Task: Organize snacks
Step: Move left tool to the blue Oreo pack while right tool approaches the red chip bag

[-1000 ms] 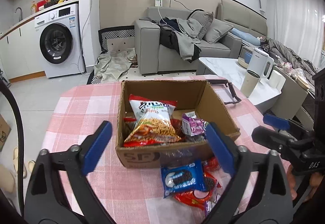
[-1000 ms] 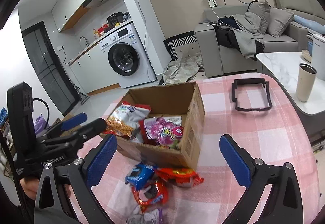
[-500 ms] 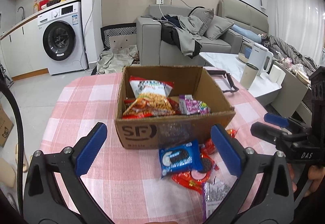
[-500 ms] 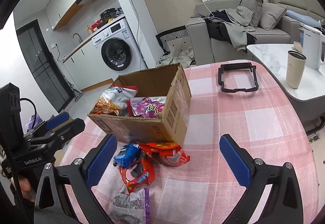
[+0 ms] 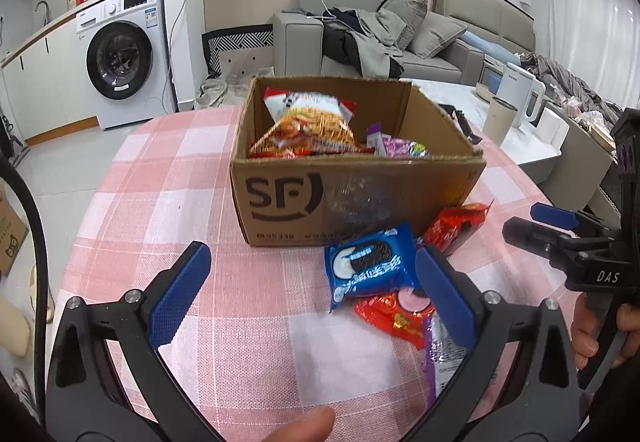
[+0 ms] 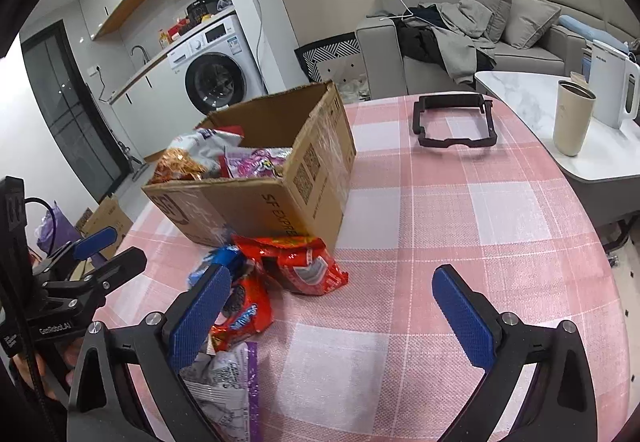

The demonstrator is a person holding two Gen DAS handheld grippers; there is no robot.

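Observation:
An open cardboard box (image 5: 320,197) (image 6: 256,197) stands on the pink checked table and holds a noodle snack bag (image 5: 312,125) and a purple packet (image 5: 400,147). In front of it lie a blue cookie pack (image 5: 368,264), red packs (image 5: 394,316) (image 6: 304,266) and a silver-purple wrapper (image 6: 228,378). My left gripper (image 5: 312,298) is open, low over the table, with the blue pack just inside its right finger. Further right, my right gripper (image 6: 328,318) is open over bare cloth, and its left finger overlaps the packs.
A black plastic frame (image 6: 456,121) lies on the far side of the table. To the right a marble side table (image 6: 532,93) carries a beige cup (image 6: 572,117) and a white kettle (image 6: 612,81). A sofa and washing machine stand behind.
Both grippers have pulled back and dropped lower toward the near side of the table. The box now looks farther off, and the loose packs sit closer between the fingers. Both stay open.

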